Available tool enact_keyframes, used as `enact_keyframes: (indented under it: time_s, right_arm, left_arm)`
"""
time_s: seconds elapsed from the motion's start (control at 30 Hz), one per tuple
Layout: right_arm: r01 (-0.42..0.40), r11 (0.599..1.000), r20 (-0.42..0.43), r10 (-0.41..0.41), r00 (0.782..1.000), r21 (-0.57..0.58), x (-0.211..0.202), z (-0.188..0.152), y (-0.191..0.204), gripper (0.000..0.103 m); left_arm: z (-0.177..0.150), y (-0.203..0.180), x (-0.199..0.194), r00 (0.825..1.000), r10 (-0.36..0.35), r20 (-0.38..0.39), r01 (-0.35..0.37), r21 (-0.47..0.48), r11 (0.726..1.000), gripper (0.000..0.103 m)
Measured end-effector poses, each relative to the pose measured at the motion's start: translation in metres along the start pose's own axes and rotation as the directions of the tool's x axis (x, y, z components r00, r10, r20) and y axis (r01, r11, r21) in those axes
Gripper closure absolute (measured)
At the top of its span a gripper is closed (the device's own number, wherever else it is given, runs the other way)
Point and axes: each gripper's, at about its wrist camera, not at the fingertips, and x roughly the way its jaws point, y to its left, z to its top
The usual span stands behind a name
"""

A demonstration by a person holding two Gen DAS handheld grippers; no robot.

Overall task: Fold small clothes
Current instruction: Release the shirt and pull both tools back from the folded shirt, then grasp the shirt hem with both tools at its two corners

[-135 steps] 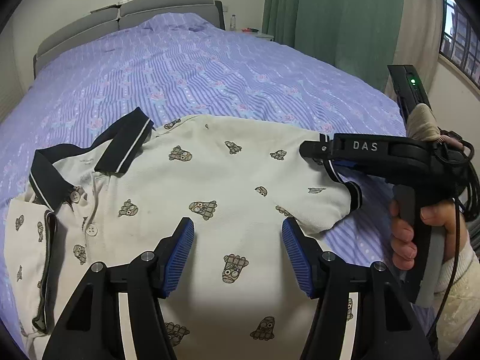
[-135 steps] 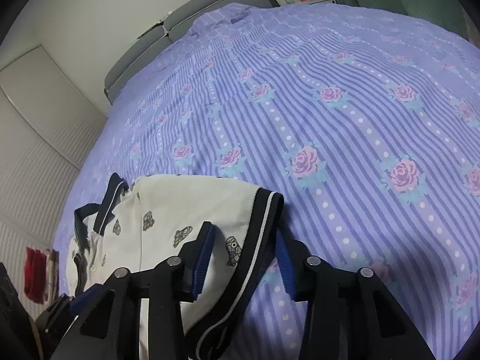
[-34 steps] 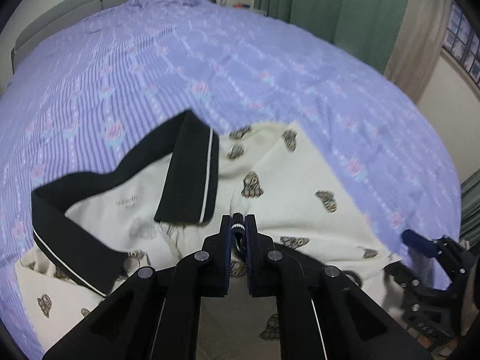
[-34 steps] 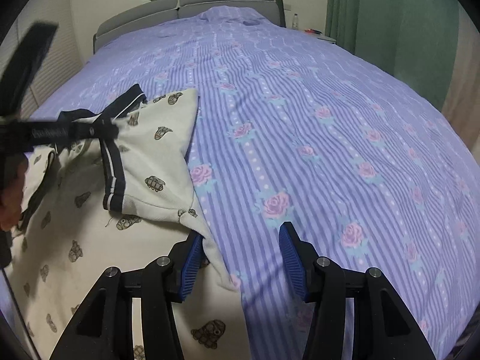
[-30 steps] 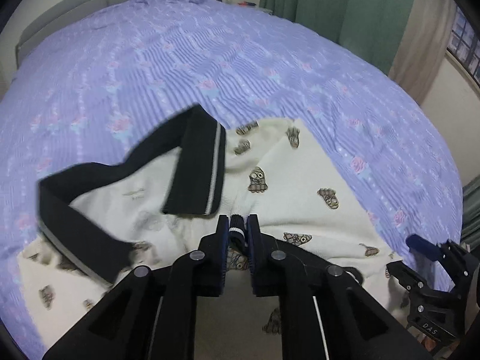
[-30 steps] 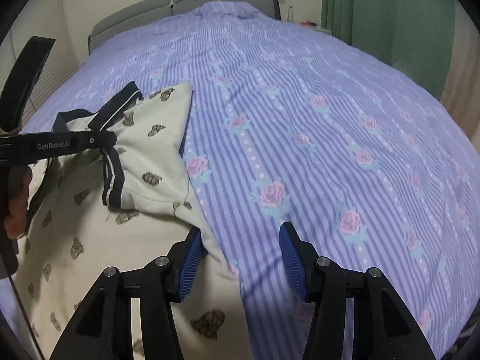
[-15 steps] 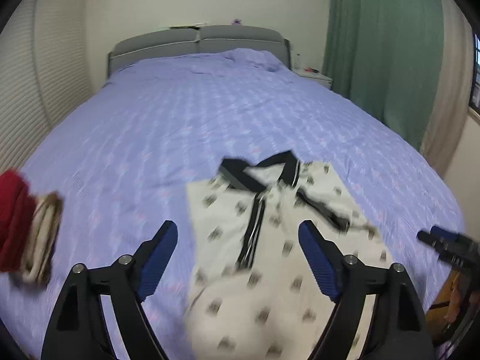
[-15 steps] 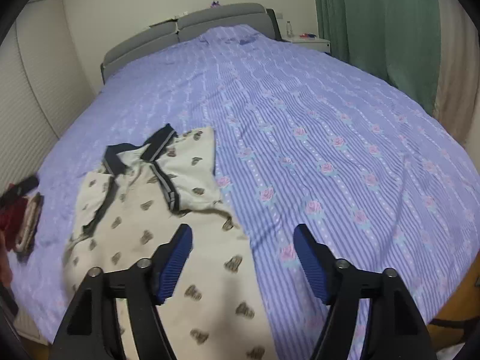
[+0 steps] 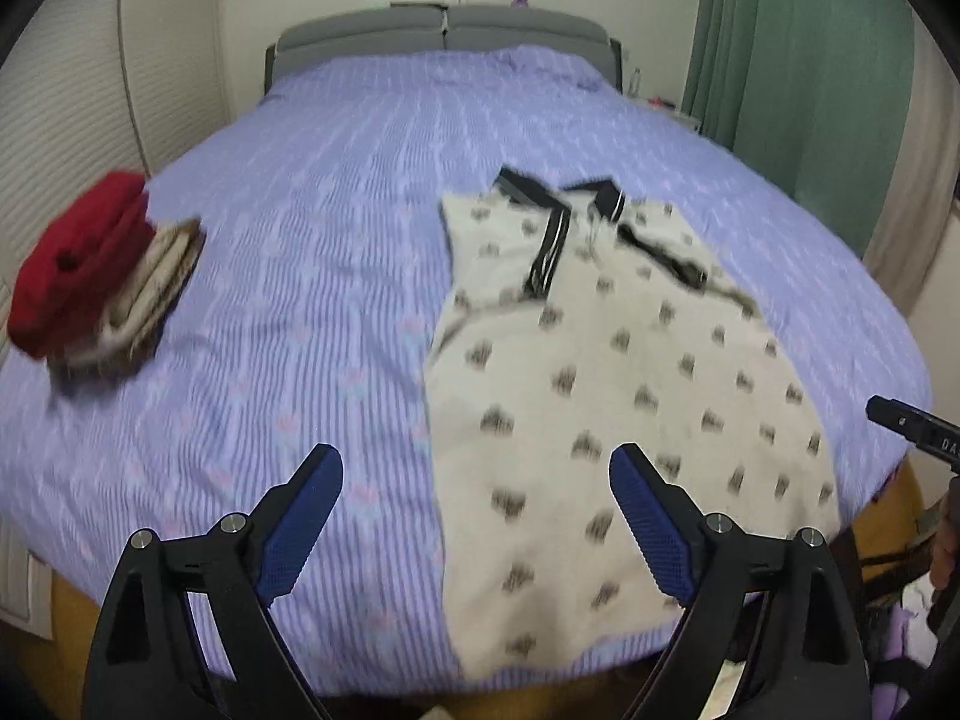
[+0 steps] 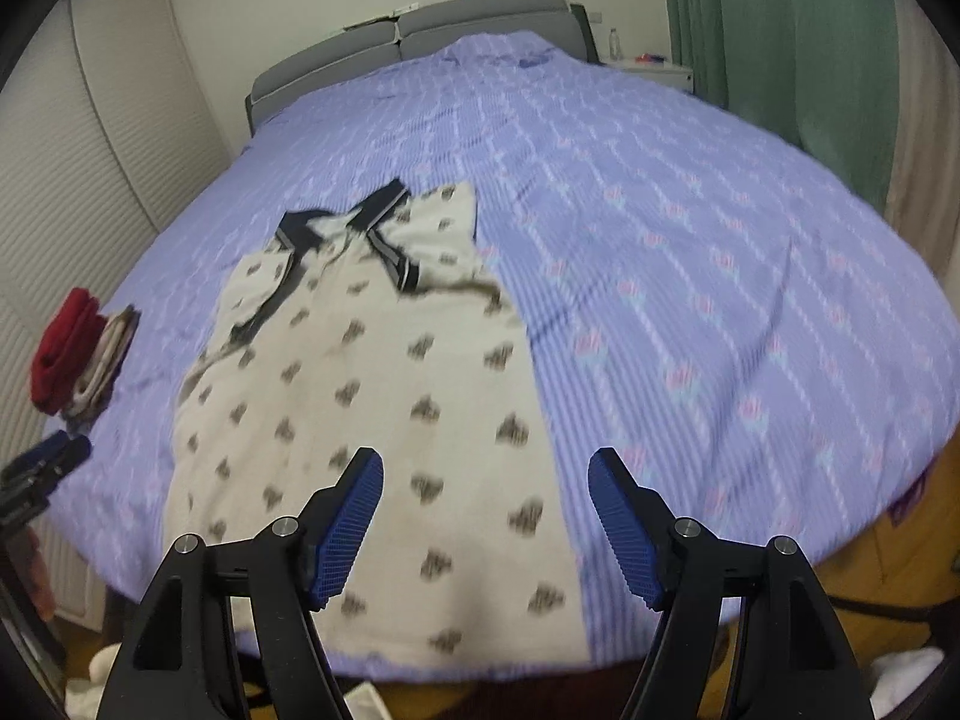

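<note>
**Cream polo shirt lying on the bed, both grippers released**

Lying flat on the purple striped bedspread (image 9: 312,192): a cream polo shirt (image 9: 606,372) with small dark printed figures, dark collar at the top, both sleeves folded inward over the chest with their dark cuffs showing. Occupying the centre and right of the left wrist frame, the centre-left of the right wrist frame (image 10: 360,396). Hem reaching the near edge of the bed, toward the bottom of both frames.

Hovering above the near part of the bed: left gripper (image 9: 477,525), blue pads wide apart, holding nothing. Likewise right gripper (image 10: 486,525), released and empty, over the right edge of the shirt.

Sitting at the left of the frame, well apart from the shirt: a stack of folded clothes (image 9: 96,276), red piece on top, beige ones under it.

Reading only part of white lettering, "DA", on the black tool body at the right edge of the left wrist frame; the rest being cut off.

Blurring from motion in both frames, so printed figures on the shirt not being recognisable. Showing at the back: grey headboard (image 10: 420,24) and green curtain (image 9: 798,60).
</note>
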Motion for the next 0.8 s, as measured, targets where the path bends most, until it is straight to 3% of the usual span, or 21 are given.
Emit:
enact_keyframes:
  time_s: [0.27,0.5,0.67,0.8]
  right_arm:
    - [-0.013,0.998,-0.110,0.019,0.994,0.058,0.006,-0.047,-0.014,0.031]
    - [0.008,0.996,-0.197,0.009,0.980,0.084,0.023,-0.066,-0.024,0.031]
    - [0.012,0.997,-0.233,0.007,0.972,0.082,0.036,-0.070,-0.026,0.033]
    - [0.016,0.998,-0.243,-0.002,0.970,0.056,0.043,-0.072,-0.024,0.033]
  left_arm:
    - [-0.053,0.001,0.008,0.994,-0.033,-0.106,0.031,-0.023,0.999,0.012]
    - [-0.083,0.008,0.033,0.970,-0.068,-0.233,0.041,-0.121,0.992,0.013]
    - [-0.091,0.013,0.053,0.954,-0.079,-0.289,0.034,-0.158,0.987,0.021]
    - [-0.091,0.017,0.064,0.956,-0.063,-0.288,0.015,-0.166,0.986,0.026]
